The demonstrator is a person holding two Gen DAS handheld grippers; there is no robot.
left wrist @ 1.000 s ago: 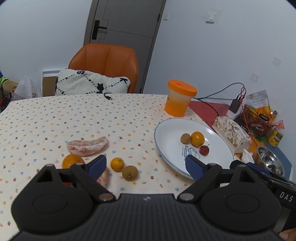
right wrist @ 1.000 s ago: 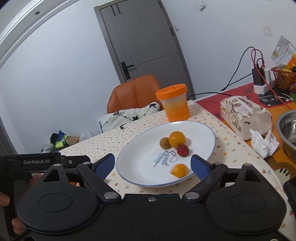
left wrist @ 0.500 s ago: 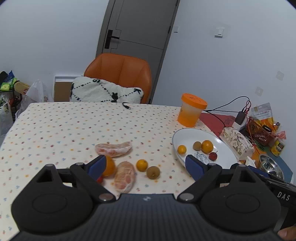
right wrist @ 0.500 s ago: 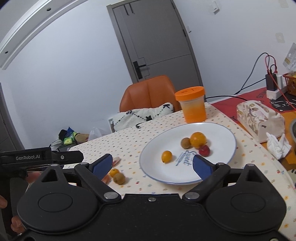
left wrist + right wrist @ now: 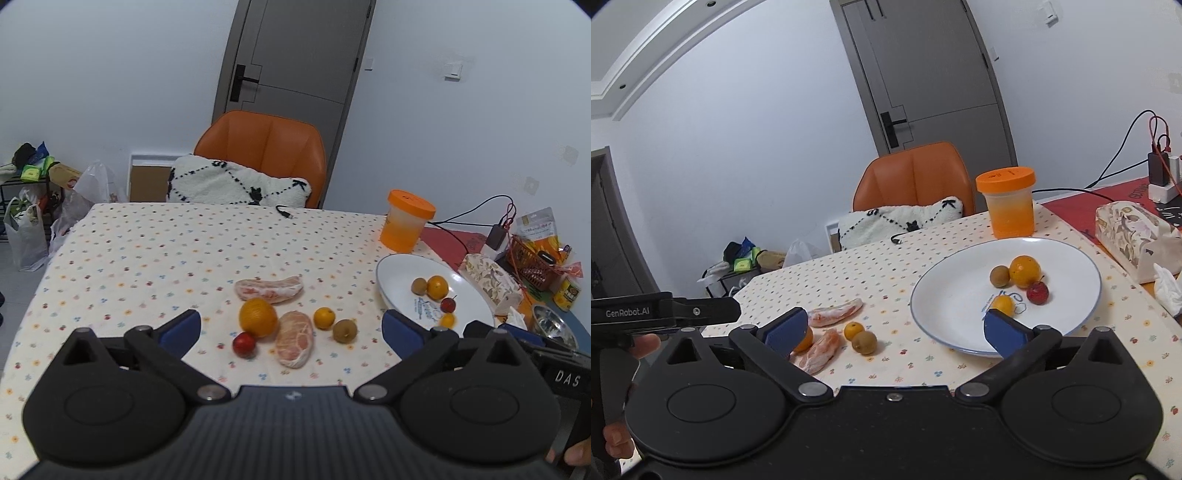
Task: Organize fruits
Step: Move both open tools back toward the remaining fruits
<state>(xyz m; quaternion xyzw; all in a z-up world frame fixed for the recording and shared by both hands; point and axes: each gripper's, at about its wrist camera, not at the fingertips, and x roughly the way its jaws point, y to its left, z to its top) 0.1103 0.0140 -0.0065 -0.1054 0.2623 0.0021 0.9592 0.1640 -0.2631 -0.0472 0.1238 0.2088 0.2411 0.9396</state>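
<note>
Both hand-held grippers stand wide apart with nothing between their pads, and their jaws have just been opening: the left hand-held gripper (image 5: 291, 328) hangs above the loose fruits on the tabletop (image 5: 147, 258), the right hand-held gripper (image 5: 895, 330) near the plate's front rim. On the white plate (image 5: 953, 280) lie an orange (image 5: 1025, 271), a brown fruit (image 5: 999, 276), a red fruit (image 5: 1037, 292) and a small yellow fruit (image 5: 1003, 304). On the cloth beside it rest two peeled pieces (image 5: 294, 339), a big orange (image 5: 258, 317), a small orange (image 5: 324, 318), a brown one (image 5: 344, 331) and a red one (image 5: 244, 344).
</note>
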